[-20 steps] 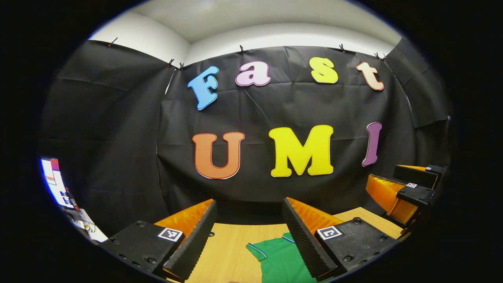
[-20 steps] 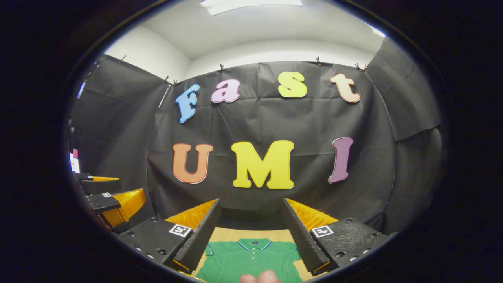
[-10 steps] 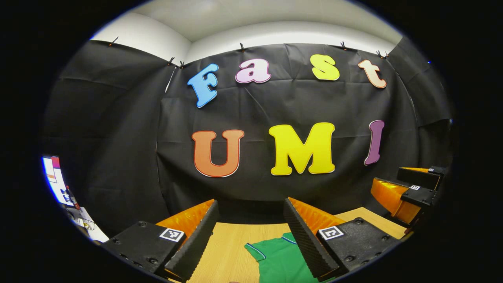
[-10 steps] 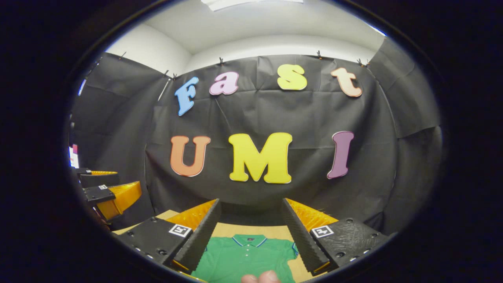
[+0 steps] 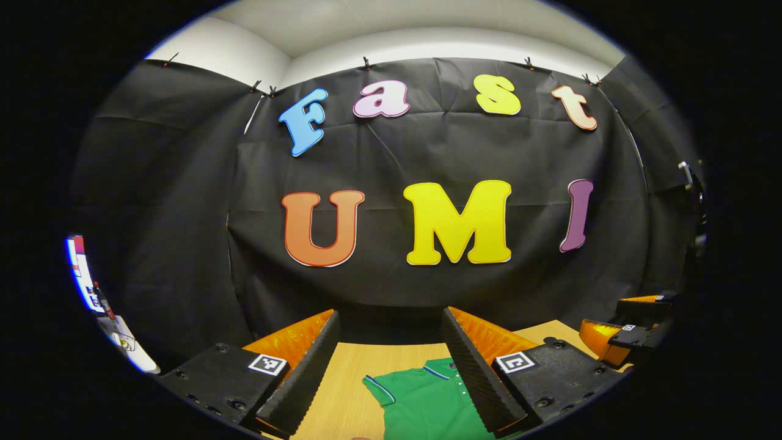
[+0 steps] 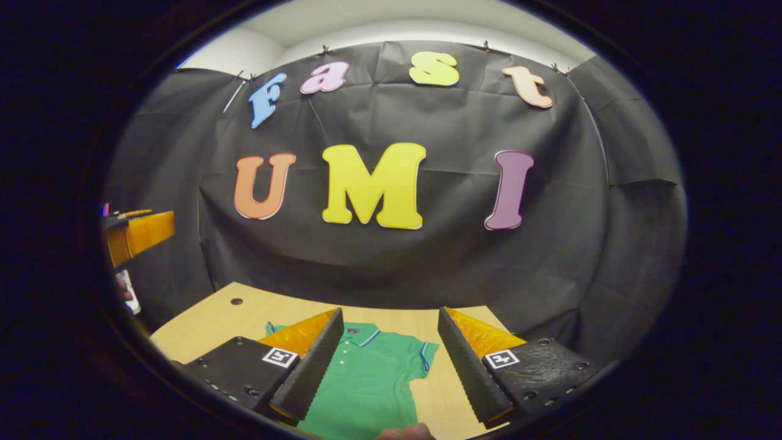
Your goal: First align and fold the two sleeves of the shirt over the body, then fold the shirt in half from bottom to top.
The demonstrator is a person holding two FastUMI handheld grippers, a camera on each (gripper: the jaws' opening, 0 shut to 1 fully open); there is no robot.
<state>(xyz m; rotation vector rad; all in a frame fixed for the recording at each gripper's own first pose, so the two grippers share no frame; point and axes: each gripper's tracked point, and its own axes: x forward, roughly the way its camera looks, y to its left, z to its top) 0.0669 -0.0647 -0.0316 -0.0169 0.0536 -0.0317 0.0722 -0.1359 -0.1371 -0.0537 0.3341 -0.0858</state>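
A: Where is the shirt?

B: Flat on the desk, face up, collar toward the booth wall. In the right gripper view it sits at about 6 o'clock, between that camera's own two fingers, its body running down out of sight. One short sleeve spreads toward 4 o'clock, clear of the body. In the left gripper view the other sleeve lies open at about 6 o'clock.

A: What has just changed?

B: A second ago the right gripper view showed only a strip of shirt low down. Now the camera has tipped forward, so more of the desk and the collar comes in. The left view has shifted only a little, and the shirt itself has not been touched.

A: Meaning for the task?

B: I judge it as the approach to the first sleeve fold. Nothing is folded yet, so both sleeves and the bottom-to-top fold remain.

A: The grippers?

B: The right hand-held gripper has its jaws spread wide, with nothing between them, above the shirt. The left hand-held gripper is spread wide too, and empty. Each also shows in the other's view, far off near 9 and 4 o'clock.

A: Any brand or writing?

B: The shirt has pale trim at collar and cuffs and a small dark tag inside the neck, too small to read. The fingers carry square black-and-white markers, not text. A lit screen sits near 8 o'clock in the left view.
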